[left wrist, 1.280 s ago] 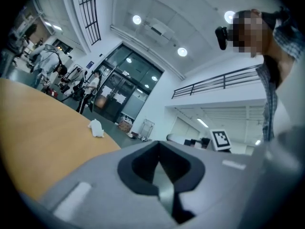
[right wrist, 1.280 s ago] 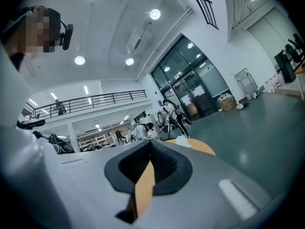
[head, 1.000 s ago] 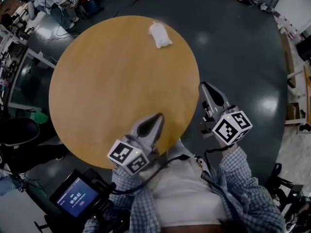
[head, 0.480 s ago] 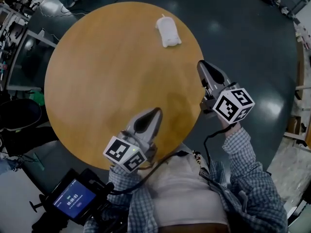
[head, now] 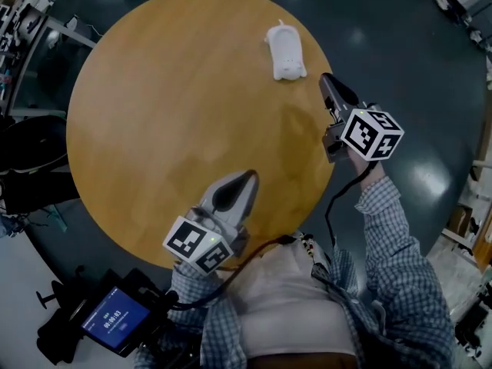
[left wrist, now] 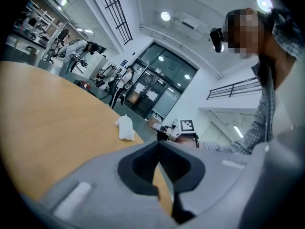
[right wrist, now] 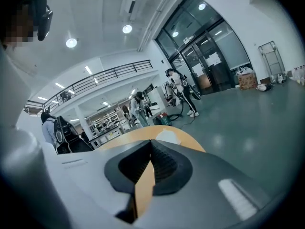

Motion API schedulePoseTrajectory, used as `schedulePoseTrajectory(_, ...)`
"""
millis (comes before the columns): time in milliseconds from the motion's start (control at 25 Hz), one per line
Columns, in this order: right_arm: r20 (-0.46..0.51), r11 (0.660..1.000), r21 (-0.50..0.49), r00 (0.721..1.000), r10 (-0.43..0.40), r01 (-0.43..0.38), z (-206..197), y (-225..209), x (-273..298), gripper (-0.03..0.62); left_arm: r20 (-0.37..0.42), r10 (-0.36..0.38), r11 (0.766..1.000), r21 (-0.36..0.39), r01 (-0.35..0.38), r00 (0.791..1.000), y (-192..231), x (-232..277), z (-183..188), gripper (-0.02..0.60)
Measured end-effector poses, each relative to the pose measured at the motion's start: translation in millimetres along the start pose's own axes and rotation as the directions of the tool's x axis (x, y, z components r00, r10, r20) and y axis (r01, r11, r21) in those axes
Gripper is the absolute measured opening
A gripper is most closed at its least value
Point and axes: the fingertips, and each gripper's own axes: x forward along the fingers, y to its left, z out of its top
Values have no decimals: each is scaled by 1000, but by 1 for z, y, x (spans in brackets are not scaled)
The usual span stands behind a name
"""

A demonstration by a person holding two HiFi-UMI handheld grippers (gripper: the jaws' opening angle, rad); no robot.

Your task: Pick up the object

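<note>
A small white soft object (head: 284, 51) lies on the round wooden table (head: 154, 114) near its far right edge; it also shows in the left gripper view (left wrist: 125, 127) and just past the jaws in the right gripper view (right wrist: 167, 136). My right gripper (head: 326, 80) hovers at the table's right edge, a short way to the right of and nearer than the object, jaws shut and empty. Over the near part of the table my left gripper (head: 250, 175) is shut with nothing in it, pointing toward the object.
Dark grey floor (head: 400, 44) surrounds the table. A tablet with a lit screen (head: 113, 318) sits by the person at bottom left. Desks and equipment (head: 23, 21) stand to the left. People and machines stand far off in the hall (right wrist: 178, 92).
The right gripper has moved forward along the table's right edge toward the white object. The head view has shifted, so the table sits lower in frame. The left gripper has hardly moved.
</note>
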Motion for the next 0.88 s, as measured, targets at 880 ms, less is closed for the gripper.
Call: schedulePoseTrajectory(880, -292, 998, -62, 956, 14, -34, -50, -71, 137, 149, -20, 134, 986, -94, -135, 991, 60, 18, -5, 3)
